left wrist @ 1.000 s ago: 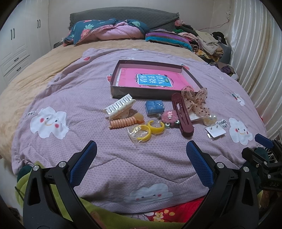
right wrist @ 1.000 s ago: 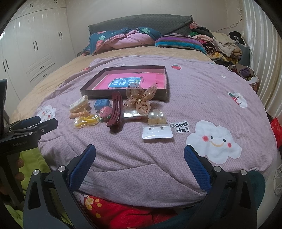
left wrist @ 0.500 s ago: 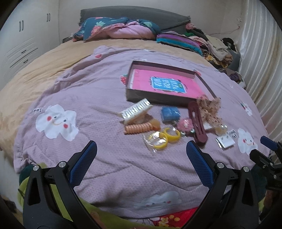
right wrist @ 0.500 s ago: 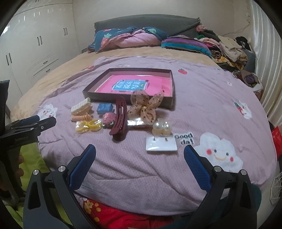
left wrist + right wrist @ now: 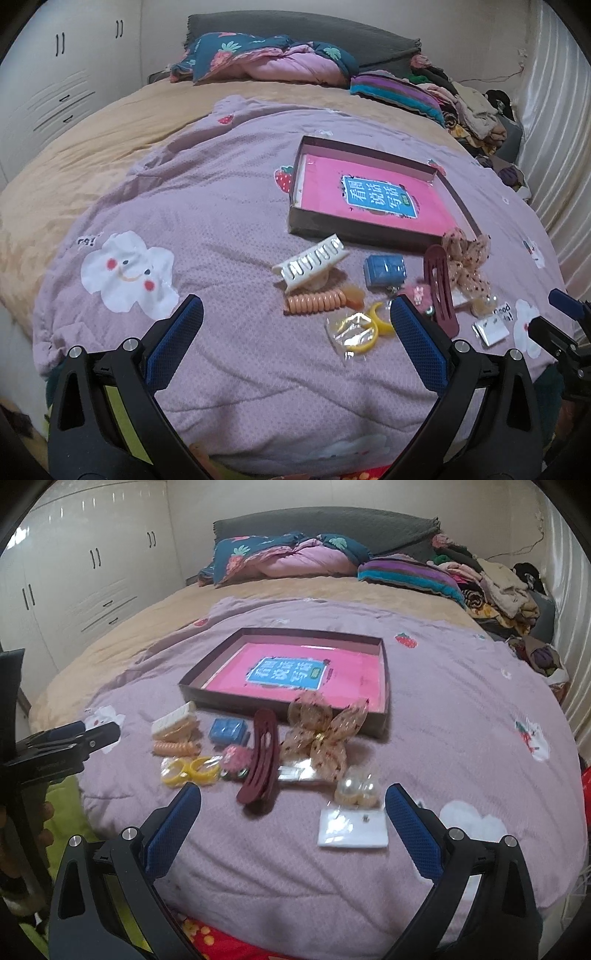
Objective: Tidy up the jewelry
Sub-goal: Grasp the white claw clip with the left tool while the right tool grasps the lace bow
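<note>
A shallow brown box with a pink book inside lies on the purple quilt. In front of it lie a white claw clip, an orange coil tie, yellow rings in plastic, a blue clip, a maroon clip, a dotted bow, pearl earrings and a white card. My left gripper is open and empty, before the rings. My right gripper is open and empty, near the card.
The purple quilt covers a bed with a tan blanket. Pillows and folded bedding lie at the headboard. A clothes pile sits back right. White wardrobes stand left. The left gripper also shows in the right wrist view.
Both grippers have moved forward toward the items. The left view has swung so the items sit further right. Both stay open and nothing was picked up.
</note>
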